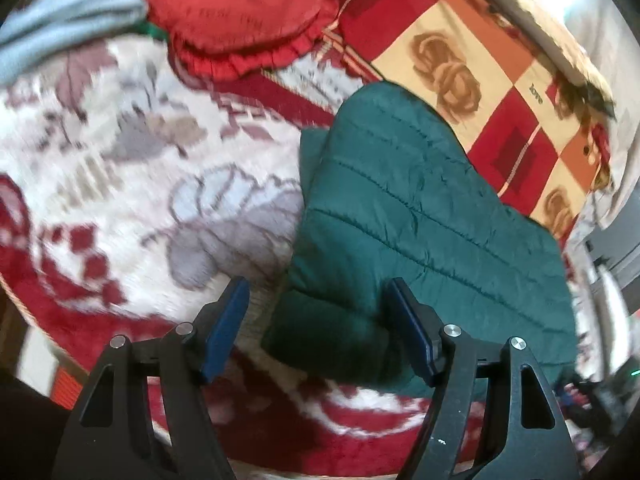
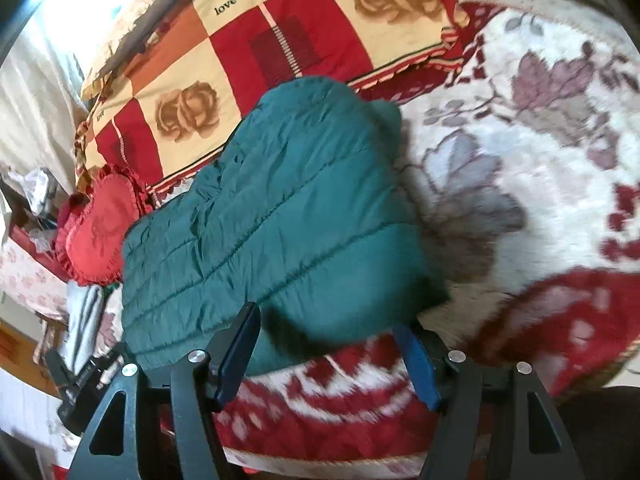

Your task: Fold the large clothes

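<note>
Spread across the bed, a red-and-white floral blanket (image 1: 132, 184) is seen as the working surface, with a checked quilt (image 2: 280, 40) printed with roses laid beyond it toward twelve o'clock in the right wrist view. On the blanket a green quilted jacket (image 2: 280, 220) is laid, its bulk already gathered into a compact padded bundle; in the left wrist view it is found from the centre toward four o'clock. A red frilled cushion (image 1: 236, 12) is placed at twelve o'clock in the left view and at nine o'clock in the right view, just beside the jacket's far edge. A pale blue cloth (image 1: 60, 20) is glimpsed at ten o'clock in the left view, though blur makes its nature uncertain.

The left claw (image 1: 316, 320) is held spread, with the jacket's near corner lying between its pads but not pinched. The right claw (image 2: 328, 340) is likewise held spread, hovering at the jacket's near hem with nothing gripped.

A fold appears to be complete or nearly so, and the near edge is judged to be the next thing addressed. Both claws would need to be closed on that hem and the edge carried evenly toward twelve o'clock, since the puffy filling is likely to spring back.
</note>
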The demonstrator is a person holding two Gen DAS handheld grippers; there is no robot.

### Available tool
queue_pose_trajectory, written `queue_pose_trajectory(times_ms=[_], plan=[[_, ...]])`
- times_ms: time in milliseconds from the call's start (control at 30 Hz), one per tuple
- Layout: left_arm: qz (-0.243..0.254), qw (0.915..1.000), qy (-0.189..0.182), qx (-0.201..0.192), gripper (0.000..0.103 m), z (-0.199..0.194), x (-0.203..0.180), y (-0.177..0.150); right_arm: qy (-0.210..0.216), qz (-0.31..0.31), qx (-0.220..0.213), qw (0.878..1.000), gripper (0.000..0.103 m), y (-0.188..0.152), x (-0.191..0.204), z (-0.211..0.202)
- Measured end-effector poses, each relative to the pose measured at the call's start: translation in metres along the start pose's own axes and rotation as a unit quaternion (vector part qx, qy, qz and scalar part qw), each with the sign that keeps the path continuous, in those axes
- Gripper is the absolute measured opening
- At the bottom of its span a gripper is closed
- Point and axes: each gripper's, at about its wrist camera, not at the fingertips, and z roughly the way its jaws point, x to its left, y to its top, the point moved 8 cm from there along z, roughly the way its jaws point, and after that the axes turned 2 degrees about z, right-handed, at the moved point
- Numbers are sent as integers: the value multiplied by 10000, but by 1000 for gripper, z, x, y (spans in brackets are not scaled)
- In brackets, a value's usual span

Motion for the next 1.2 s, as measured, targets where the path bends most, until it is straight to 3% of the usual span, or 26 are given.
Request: queue_pose_trajectory(times_ms=[233, 567, 900, 1200], plan=[[641, 9969, 219, -394, 72, -27, -27, -9, -374, -741, -398, 9958, 75, -12, 15, -32], [1185, 9913, 349, -465, 72, -34, -61, -21, -604, -1935, -435, 9783, 76, -39, 89, -10], [1426, 9877, 359, -533, 72, -40, -84, -28, -725, -2155, -668, 9715, 86, -40, 123, 0], [1522, 9861, 400, -529, 72, -40, -92, -32, -796, -2278, -789, 9672, 87, -39, 133, -1]])
